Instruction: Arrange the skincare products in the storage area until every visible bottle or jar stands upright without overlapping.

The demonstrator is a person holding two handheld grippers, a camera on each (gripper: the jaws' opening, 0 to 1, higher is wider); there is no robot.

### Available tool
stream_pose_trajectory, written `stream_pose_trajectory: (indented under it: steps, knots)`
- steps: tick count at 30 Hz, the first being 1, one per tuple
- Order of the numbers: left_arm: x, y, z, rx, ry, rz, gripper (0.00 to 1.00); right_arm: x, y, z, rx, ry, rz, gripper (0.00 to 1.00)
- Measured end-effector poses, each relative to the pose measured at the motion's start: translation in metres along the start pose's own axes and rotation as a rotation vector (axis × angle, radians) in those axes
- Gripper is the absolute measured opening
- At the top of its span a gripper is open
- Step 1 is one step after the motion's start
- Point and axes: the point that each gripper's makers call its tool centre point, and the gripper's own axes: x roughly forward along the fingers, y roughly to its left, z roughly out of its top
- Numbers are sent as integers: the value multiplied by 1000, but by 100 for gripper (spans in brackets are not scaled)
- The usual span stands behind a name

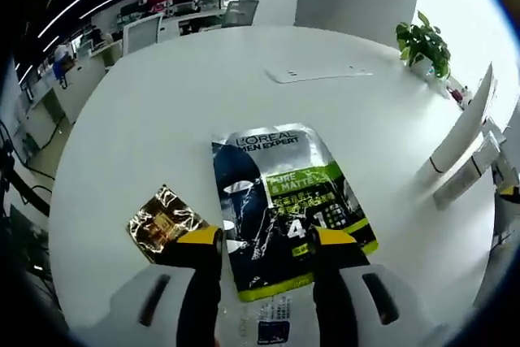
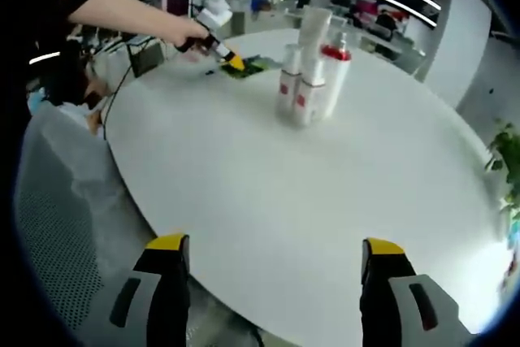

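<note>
A dark and green L'Oreal Men Expert sachet pack (image 1: pixel 284 201) lies flat on the white round table (image 1: pixel 162 111). My left gripper (image 1: pixel 266 237) is open, its yellow-tipped jaws on either side of the pack's near end. A small gold sachet (image 1: pixel 162 221) lies just left of the pack. Several white tubes and a red-capped bottle (image 2: pixel 310 75) stand upright in a tight cluster; their white bodies (image 1: pixel 459 136) appear at the right edge of the left gripper view. My right gripper (image 2: pixel 275 245) hangs open over the near table edge, far from the cluster, with nothing between its jaws.
A potted plant (image 1: pixel 422 42) stands at the far rim and a white sheet (image 1: pixel 317 73) lies beyond the pack. In the right gripper view a person's arm (image 2: pixel 134 15) holds the left gripper (image 2: pixel 219 45) over the pack (image 2: pixel 248 67). A mesh chair (image 2: pixel 57 201) stands beside the table.
</note>
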Motion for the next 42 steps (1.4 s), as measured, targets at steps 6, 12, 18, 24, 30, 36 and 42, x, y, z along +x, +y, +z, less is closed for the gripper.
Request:
stream_pose_trajectory:
  steps: [6,12,18,24,30,36,42]
  knots:
    - [2,4,3,22,-10,19,39,0,0,0,5,1,0,90]
    - [2,18,2,-41,-18,38,16,0,0,0,7,2,0,90]
    - [2,18,2,-23,-19,46,2,0,-1,-1,11,2,-4,90]
    - [4,16,4,46,-1,67,0,0,-3,-1,11,5,-8,90]
    - [-1,9,0,-5,10,15,0,0,-3,0,12,1,-11,90]
    - [-15,-8,5,-87,-23,-88,0,0,1,1,10,-7,8,90]
    - [-35,-24,8,-134,-49,-162,0,0,5,5,7,-25,27,89]
